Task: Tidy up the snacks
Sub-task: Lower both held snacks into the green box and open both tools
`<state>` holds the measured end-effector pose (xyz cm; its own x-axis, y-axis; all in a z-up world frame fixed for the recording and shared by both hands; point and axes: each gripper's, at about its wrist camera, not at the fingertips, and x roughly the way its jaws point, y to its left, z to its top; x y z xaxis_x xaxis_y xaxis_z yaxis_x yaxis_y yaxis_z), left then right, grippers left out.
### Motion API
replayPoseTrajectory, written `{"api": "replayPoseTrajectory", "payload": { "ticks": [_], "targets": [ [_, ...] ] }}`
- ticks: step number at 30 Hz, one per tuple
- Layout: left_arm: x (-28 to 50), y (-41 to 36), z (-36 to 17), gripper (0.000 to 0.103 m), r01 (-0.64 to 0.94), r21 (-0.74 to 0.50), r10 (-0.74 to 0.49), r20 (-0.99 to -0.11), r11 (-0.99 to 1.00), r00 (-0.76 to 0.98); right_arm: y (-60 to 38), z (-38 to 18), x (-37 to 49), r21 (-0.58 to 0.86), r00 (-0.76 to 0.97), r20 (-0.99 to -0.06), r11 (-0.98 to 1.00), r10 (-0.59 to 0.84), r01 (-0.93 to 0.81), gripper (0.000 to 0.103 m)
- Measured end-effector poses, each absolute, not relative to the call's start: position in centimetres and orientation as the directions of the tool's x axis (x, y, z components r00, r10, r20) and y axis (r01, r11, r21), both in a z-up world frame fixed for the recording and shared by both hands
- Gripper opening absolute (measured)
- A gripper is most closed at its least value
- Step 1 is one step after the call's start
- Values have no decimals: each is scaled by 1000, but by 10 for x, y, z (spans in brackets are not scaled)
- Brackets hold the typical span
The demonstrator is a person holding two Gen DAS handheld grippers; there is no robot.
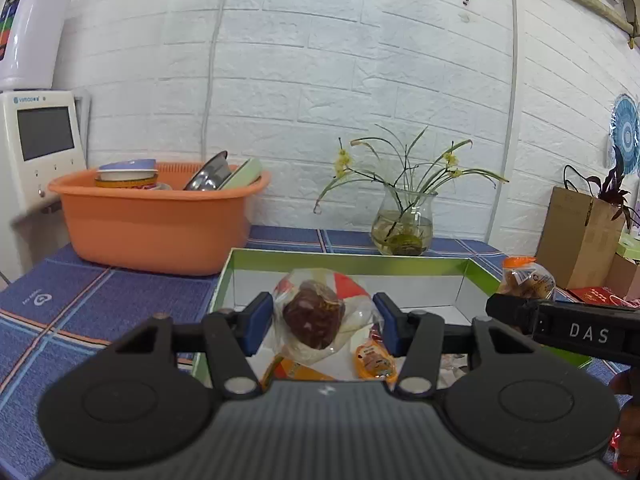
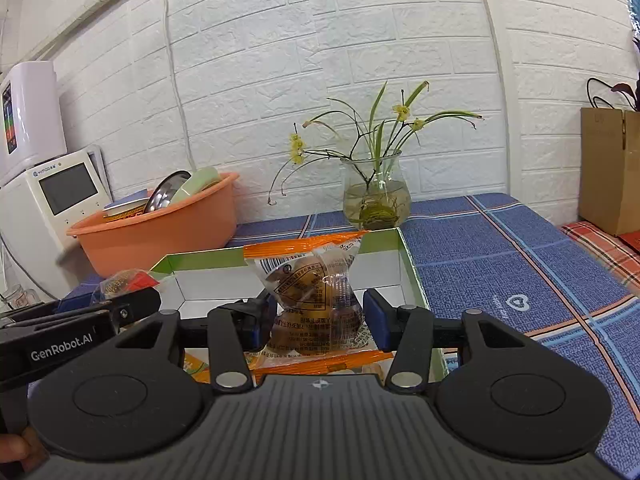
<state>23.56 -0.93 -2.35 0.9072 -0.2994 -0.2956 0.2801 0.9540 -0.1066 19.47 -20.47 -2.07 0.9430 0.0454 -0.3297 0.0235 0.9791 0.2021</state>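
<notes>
A dark pastry packet is gripped by the left gripper over the green box at lower centre. An orange-edged snack bag is clamped by the right gripper. Orange basin and glass vase are noted behind on the counter.

The left gripper covers the near half of the green box, so only scraps of an orange packet on its floor show between the fingers. The right gripper hides the box's near floor in the same way. Print on the clear snack bag is too small to read. The paper bag is cut off by the right edge. Dishes in the orange basin are perhaps bowls, mostly hidden by its rim.
</notes>
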Motion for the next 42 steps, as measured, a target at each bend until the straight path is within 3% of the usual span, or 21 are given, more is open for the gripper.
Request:
{"api": "replayPoseTrajectory", "payload": {
  "ticks": [9,32,35,39,42],
  "targets": [
    [238,-12,-27,54,280,-102,-298,-305,954,904,-193,-24,200,140,919,-394,989,15,44,82],
    [247,-15,-40,56,273,-99,-291,-360,957,887,-184,-25,199,85,914,-406,996,0,37,83],
    [248,-15,-42,61,274,-99,-290,-370,957,883,-186,-27,201,101,909,-417,994,0,46,85],
    [247,-15,-42,69,273,-105,-292,-367,956,883,-189,-28,202,147,905,-425,988,27,40,103],
    [246,-12,-38,73,263,-112,-286,-362,958,887,-190,-26,199,154,914,-403,988,45,20,103]
  ]
}}
